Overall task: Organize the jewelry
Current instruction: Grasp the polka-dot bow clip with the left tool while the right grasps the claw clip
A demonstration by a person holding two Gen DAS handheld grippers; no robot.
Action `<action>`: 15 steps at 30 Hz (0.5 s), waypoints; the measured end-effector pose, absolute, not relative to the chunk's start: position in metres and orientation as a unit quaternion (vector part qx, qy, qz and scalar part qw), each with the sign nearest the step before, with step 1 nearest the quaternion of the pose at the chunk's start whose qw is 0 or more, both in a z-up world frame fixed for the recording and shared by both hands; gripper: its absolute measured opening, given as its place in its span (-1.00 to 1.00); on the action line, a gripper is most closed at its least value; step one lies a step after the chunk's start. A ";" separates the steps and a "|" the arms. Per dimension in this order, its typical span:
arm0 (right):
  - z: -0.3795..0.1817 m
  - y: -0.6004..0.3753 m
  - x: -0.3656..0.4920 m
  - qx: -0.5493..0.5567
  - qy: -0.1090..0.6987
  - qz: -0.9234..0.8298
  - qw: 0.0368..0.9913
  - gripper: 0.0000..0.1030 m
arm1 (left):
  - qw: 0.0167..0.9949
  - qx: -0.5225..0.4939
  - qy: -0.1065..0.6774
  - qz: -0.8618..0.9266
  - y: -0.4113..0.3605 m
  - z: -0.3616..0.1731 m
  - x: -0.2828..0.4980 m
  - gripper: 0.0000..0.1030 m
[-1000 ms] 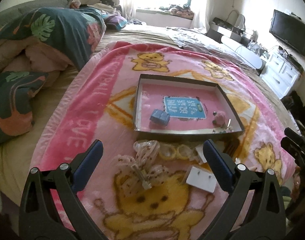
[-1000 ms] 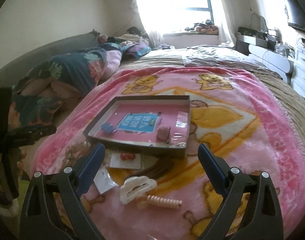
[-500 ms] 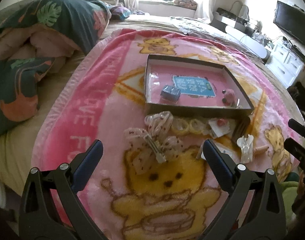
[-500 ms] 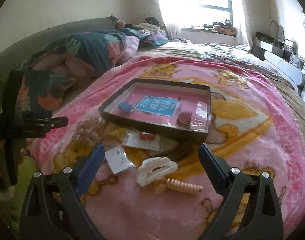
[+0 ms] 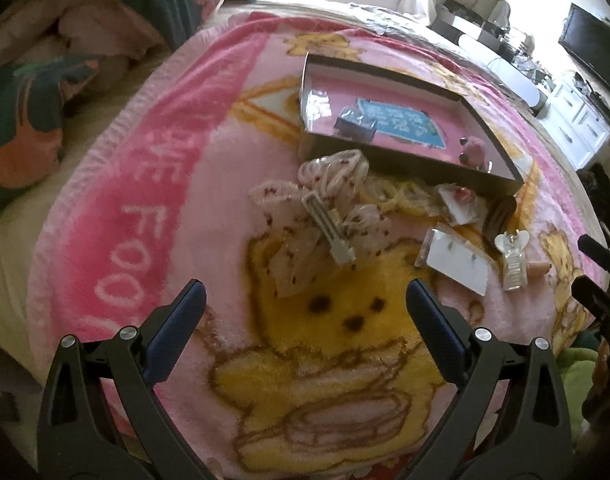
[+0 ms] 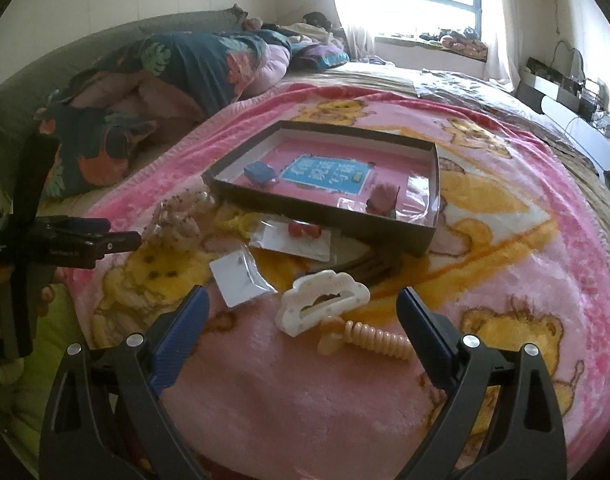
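step: approach, nothing picked yet | dark shallow cardboard tray with pink floor (image 6: 329,216) on the pink bear-print blanket (image 6: 505,264); loose pieces just in front of it | next, likely: left gripper (image 5: 305,304) closes on the sheer dotted fabric hair bow with metal clip (image 5: 325,216), right gripper (image 6: 301,308) on the white cloud-shaped plastic claw clip (image 6: 321,300) | both grippers spread wide, holding and touching nothing

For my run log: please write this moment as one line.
left claw: open, empty | right claw: open, empty | white hair clip: on blanket | box: partly filled
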State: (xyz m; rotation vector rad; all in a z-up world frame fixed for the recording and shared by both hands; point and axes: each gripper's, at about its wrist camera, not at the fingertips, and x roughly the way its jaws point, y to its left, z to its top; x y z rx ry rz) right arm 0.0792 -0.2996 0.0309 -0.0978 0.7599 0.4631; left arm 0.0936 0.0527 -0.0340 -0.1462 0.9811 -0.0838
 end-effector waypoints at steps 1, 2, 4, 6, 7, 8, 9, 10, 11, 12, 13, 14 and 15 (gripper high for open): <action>0.028 -0.300 0.081 -0.048 0.372 0.223 0.900 0.82 | 0.876 -0.078 0.475 -0.043 0.054 -0.038 0.095 0.82; 0.024 -0.300 0.083 -0.048 0.377 0.222 0.898 0.82 | 0.873 -0.085 0.478 -0.045 0.054 -0.041 0.097 0.82; 0.017 -0.302 0.087 -0.050 0.387 0.217 0.895 0.82 | 0.869 -0.098 0.483 -0.053 0.054 -0.046 0.100 0.82; 0.011 -0.302 0.090 -0.051 0.394 0.214 0.892 0.82 | 0.868 -0.100 0.483 -0.052 0.052 -0.049 0.105 0.82; 0.008 -0.303 0.092 -0.051 0.398 0.213 0.891 0.82 | 0.867 -0.101 0.485 -0.054 0.051 -0.051 0.108 0.82; 0.006 -0.303 0.094 -0.052 0.400 0.214 0.890 0.82 | 0.867 -0.104 0.485 -0.057 0.049 -0.051 0.110 0.82; 0.004 -0.303 0.095 -0.053 0.403 0.213 0.889 0.82 | 0.867 -0.105 0.484 -0.056 0.048 -0.052 0.113 0.82; 0.002 -0.303 0.097 -0.055 0.406 0.211 0.887 0.82 | 0.867 -0.105 0.484 -0.053 0.048 -0.052 0.117 0.82; 0.000 -0.303 0.098 -0.055 0.408 0.212 0.886 0.82 | 0.867 -0.106 0.485 -0.053 0.047 -0.053 0.119 0.82; -0.002 -0.303 0.100 -0.055 0.412 0.214 0.884 0.82 | 0.866 -0.106 0.486 -0.048 0.047 -0.054 0.123 0.82; -0.004 -0.303 0.102 -0.055 0.414 0.214 0.883 0.82 | 0.866 -0.107 0.487 -0.044 0.047 -0.056 0.126 0.82; -0.005 -0.303 0.104 -0.056 0.418 0.214 0.881 0.82 | 0.864 -0.109 0.489 -0.042 0.048 -0.057 0.128 0.82; -0.007 -0.302 0.106 -0.056 0.420 0.214 0.880 0.82 | 0.863 -0.113 0.490 -0.041 0.048 -0.059 0.131 0.82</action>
